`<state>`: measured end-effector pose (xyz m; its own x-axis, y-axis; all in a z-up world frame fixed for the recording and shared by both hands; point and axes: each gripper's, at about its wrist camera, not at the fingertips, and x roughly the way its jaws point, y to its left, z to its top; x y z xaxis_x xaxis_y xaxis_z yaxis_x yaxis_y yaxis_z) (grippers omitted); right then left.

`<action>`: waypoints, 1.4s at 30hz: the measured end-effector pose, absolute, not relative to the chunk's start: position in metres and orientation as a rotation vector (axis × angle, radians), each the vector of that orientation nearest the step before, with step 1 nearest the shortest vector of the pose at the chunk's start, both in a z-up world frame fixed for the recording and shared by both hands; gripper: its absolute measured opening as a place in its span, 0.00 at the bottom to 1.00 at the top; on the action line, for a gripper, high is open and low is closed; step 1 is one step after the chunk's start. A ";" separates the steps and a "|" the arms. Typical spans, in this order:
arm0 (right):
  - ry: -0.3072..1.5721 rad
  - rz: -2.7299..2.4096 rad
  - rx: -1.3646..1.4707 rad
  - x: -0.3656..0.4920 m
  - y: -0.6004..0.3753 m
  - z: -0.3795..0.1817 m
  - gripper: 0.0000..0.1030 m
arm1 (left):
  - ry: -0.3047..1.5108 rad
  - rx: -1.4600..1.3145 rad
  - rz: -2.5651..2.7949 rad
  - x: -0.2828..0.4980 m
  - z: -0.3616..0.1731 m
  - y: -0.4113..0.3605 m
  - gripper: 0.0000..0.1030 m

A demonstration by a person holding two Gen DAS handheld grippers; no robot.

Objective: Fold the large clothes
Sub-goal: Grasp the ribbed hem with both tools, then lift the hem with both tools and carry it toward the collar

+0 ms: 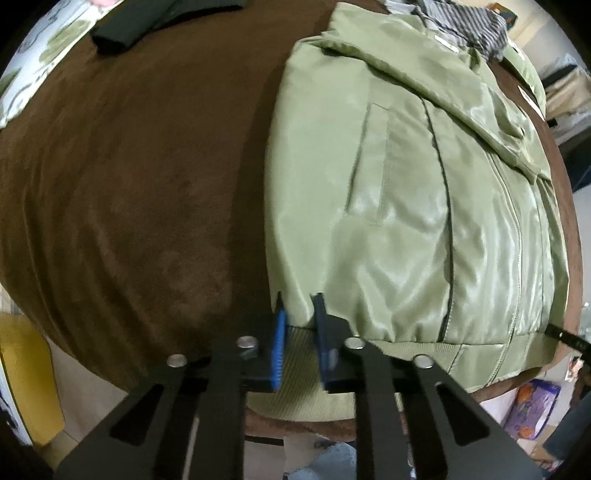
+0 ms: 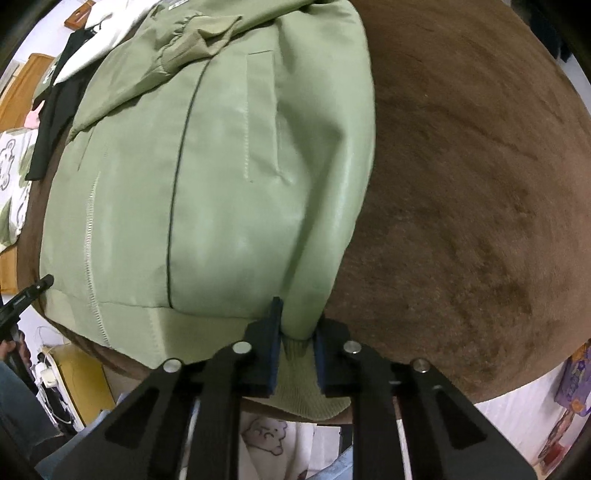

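Observation:
A light green jacket lies zipper-side up on a brown table. Its sleeves are folded across the chest. My left gripper is shut on the jacket's left bottom corner, with the ribbed hem between the blue pads. In the right wrist view the same jacket fills the left half. My right gripper is shut on its right bottom corner, the ribbed hem pinched between the pads. The left gripper's tip shows at that view's left edge.
A dark garment lies at the far end of the table, and a striped cloth lies by the jacket's collar. A black garment and white cloth lie beside the jacket. The table edge is close below both grippers.

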<state>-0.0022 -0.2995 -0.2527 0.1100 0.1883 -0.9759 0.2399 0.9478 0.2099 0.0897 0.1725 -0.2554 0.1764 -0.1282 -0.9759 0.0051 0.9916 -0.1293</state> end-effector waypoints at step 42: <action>1.032 -0.071 0.220 0.159 -0.315 -0.044 0.10 | 0.922 -0.129 0.007 0.233 -0.058 0.133 0.13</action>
<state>0.1587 -0.3147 -0.0437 0.5129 0.0448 -0.8573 0.1619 0.9757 0.1478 0.2330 0.1335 -0.0583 0.6050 -0.0493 -0.7947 -0.0608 0.9923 -0.1079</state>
